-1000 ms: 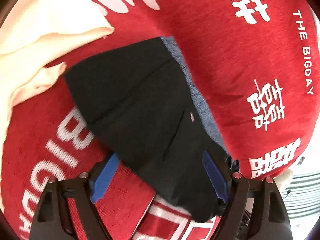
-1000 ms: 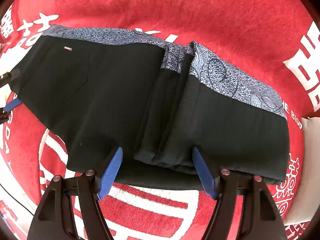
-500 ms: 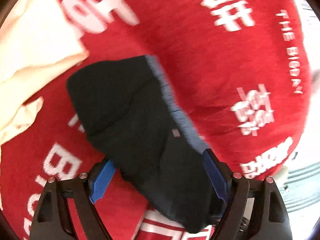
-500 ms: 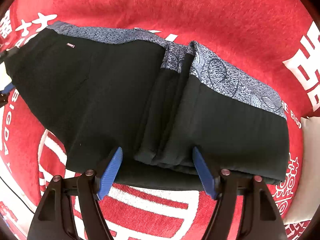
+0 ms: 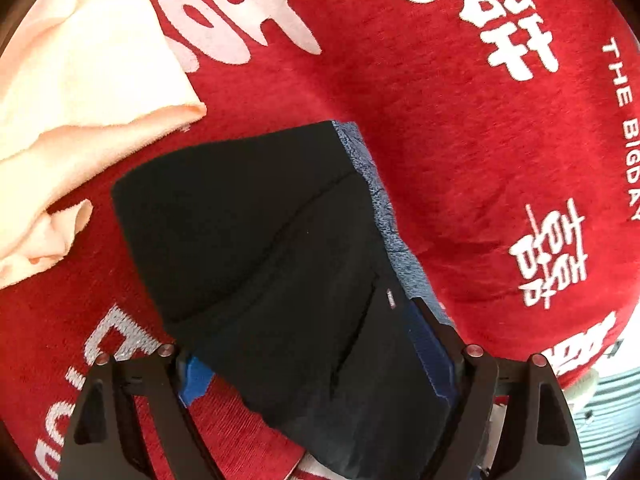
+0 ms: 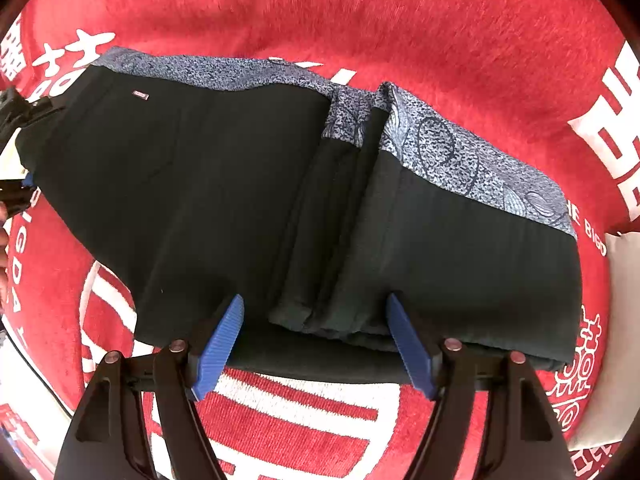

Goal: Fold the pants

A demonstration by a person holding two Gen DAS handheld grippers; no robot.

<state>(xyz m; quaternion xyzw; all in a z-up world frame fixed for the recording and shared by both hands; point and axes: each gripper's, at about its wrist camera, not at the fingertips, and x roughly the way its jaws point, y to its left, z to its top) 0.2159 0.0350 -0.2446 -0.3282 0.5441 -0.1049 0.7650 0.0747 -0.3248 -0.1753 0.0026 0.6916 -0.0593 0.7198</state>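
Black pants (image 6: 224,200) with a blue patterned waistband (image 6: 460,148) lie folded on a red blanket (image 6: 400,20). My right gripper (image 6: 316,340) is open, its blue fingers (image 6: 218,344) straddling the near edge of the folded stack. In the left wrist view the pants (image 5: 260,240) run between my left gripper's (image 5: 316,364) open jaws. One blue finger (image 5: 430,356) lies over the cloth by the waistband (image 5: 384,216), the other (image 5: 194,380) is partly under the cloth edge. The left gripper also shows in the right wrist view (image 6: 16,152), at the pants' left end.
A peach cloth (image 5: 72,112) lies crumpled on the blanket (image 5: 440,100) beyond the pants' far left end. A pale cloth (image 6: 616,320) lies at the right of the blanket. Striped fabric (image 5: 608,408) shows past the blanket's edge.
My left gripper has moved forward over the end of the pants, so its fingers now straddle the cloth more deeply. The right gripper and the folded stack have stayed put.
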